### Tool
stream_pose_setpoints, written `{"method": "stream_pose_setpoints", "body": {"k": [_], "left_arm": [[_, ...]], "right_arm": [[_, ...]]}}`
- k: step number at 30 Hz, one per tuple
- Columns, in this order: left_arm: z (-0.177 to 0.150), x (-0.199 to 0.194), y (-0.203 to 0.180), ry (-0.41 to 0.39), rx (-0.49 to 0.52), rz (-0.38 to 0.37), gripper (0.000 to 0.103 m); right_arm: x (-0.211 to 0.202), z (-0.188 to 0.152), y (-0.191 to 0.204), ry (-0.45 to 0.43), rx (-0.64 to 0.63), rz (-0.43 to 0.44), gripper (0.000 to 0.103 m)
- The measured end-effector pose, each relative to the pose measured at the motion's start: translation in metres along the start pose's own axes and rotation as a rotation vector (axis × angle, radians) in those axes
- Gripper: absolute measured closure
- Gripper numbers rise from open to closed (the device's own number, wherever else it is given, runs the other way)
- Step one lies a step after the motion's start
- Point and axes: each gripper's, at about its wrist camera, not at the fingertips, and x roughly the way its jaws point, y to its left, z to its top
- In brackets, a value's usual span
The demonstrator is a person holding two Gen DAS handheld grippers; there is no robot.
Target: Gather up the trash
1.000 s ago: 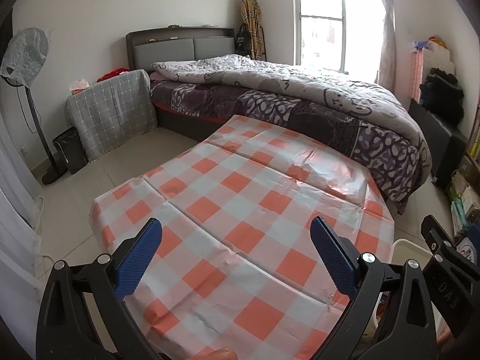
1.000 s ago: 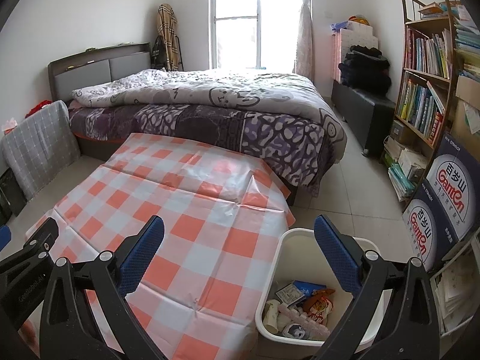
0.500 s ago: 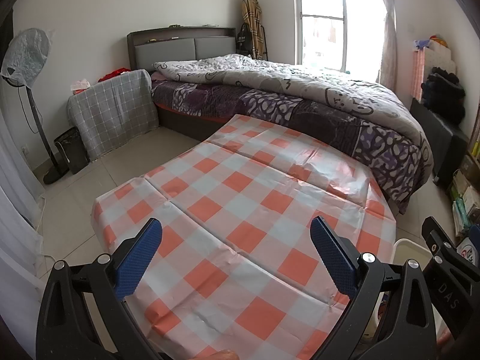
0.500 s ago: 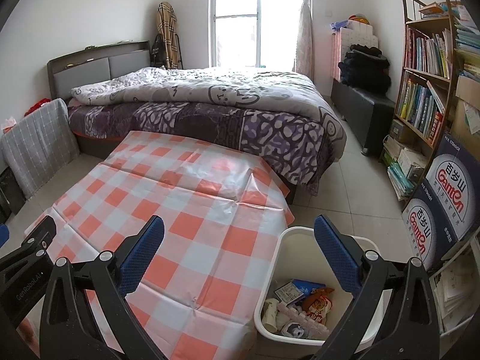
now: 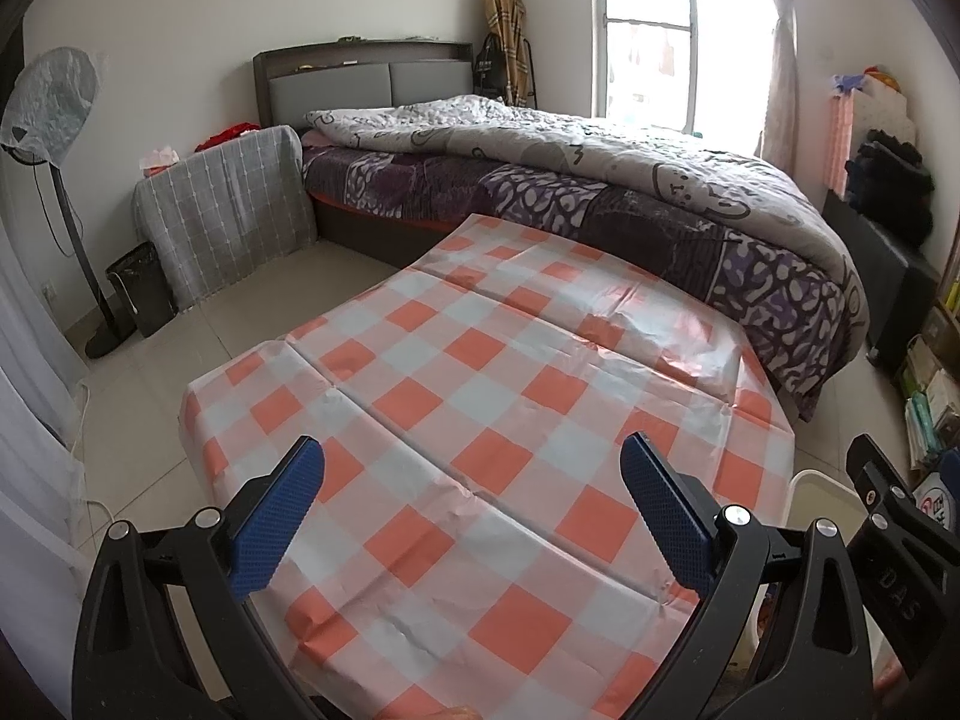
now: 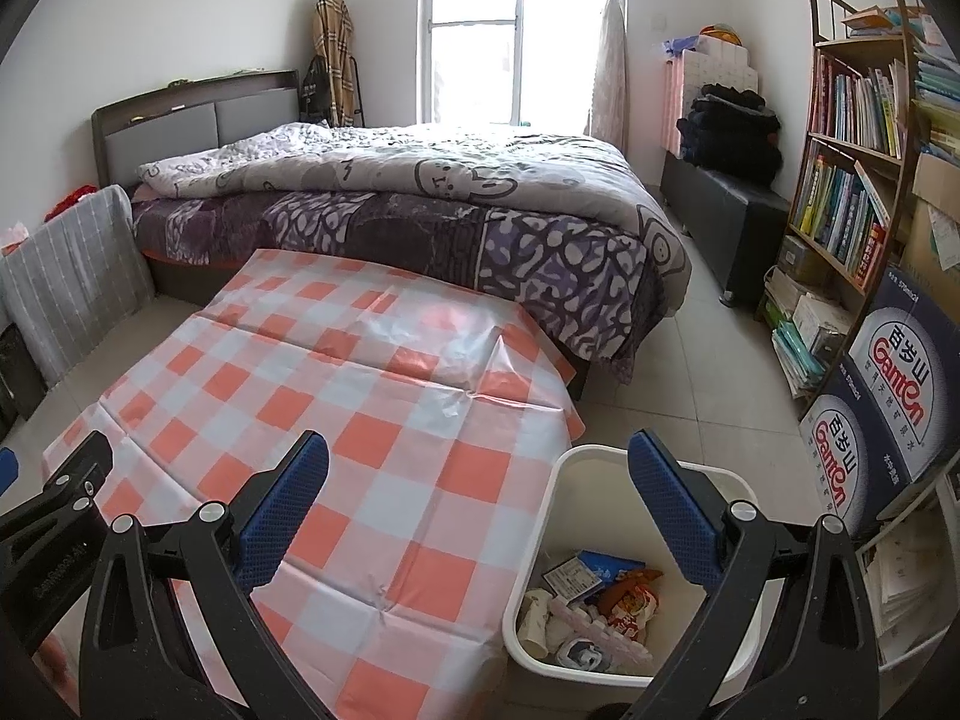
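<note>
A white trash bin [image 6: 561,501] stands on the floor right of the table and holds several wrappers and packets [image 6: 600,600]. Its rim shows in the left wrist view [image 5: 822,483]. The table carries an orange and white checked cloth [image 5: 480,420], also in the right wrist view [image 6: 360,420], with nothing on it. My left gripper [image 5: 471,507] is open and empty above the table's near part. My right gripper [image 6: 477,507] is open and empty, above the table's right edge and the bin.
A bed with a patterned quilt [image 6: 450,180] lies behind the table. A bookshelf [image 6: 858,150] and blue boxes [image 6: 888,390] stand at the right. A covered cabinet [image 5: 222,210], a small black bin [image 5: 141,288] and a standing fan [image 5: 54,96] are at the left.
Both views have shifted very slightly. Both grippers stay open and empty.
</note>
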Motion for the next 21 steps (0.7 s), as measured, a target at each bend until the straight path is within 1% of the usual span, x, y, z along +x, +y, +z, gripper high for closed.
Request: {"method": "stream_pose_setpoints", "body": {"k": [6,14,21], "left_arm": [[0.0,0.0,-0.0005,0.001,-0.001,0.001,0.007],[-0.0023,0.0027,0.0017,0.006,0.002,-0.006,0.007],[-0.005,0.0037,-0.0009,-0.003,0.03,-0.015,0.009]], "right_arm": [[0.0001,-0.0004,-0.0004,0.004,-0.002,0.0,0.007],[0.0029,-0.0041,-0.0035,0.03,-0.009,-0.003,0.007],[0.0057,-0.002,-0.0023,0.052,-0.021,-0.004,0.007]]}}
